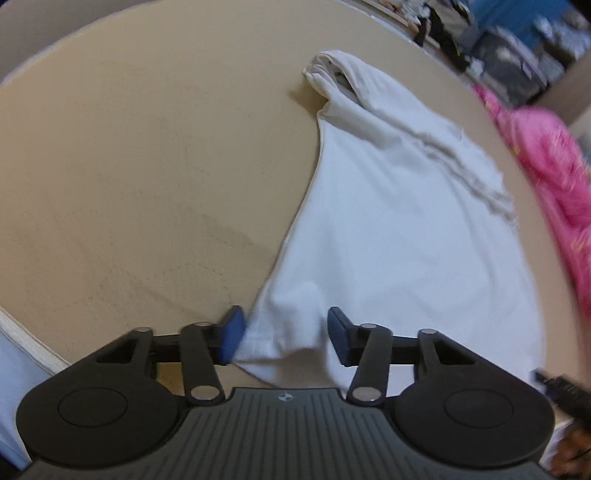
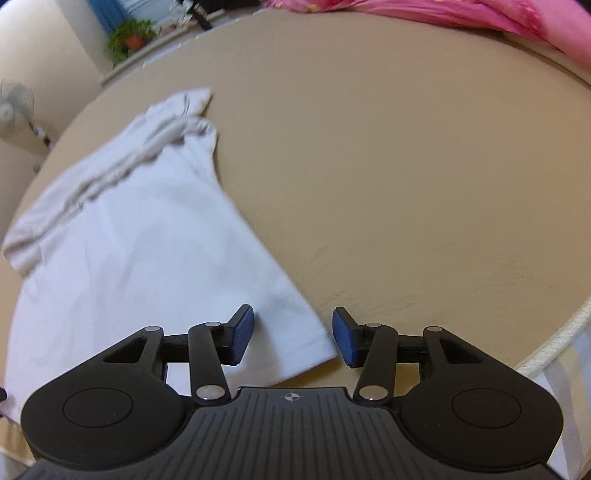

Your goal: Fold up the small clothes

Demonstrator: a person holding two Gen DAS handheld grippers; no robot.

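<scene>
A white garment (image 1: 388, 229) lies flat on the tan table (image 1: 129, 166), its ribbed, bunched end at the far side. My left gripper (image 1: 285, 334) is open, its blue pads straddling the garment's near left corner. In the right wrist view the same white garment (image 2: 122, 240) fills the left half. My right gripper (image 2: 293, 336) is open, with the garment's near right corner lying between its blue pads.
A pink cloth (image 1: 546, 177) lies along the table's right edge, and shows at the far edge in the right wrist view (image 2: 461, 14). A potted plant (image 2: 129, 37) and a fan (image 2: 14, 103) stand beyond the table. The table's white rim (image 2: 554, 343) is near right.
</scene>
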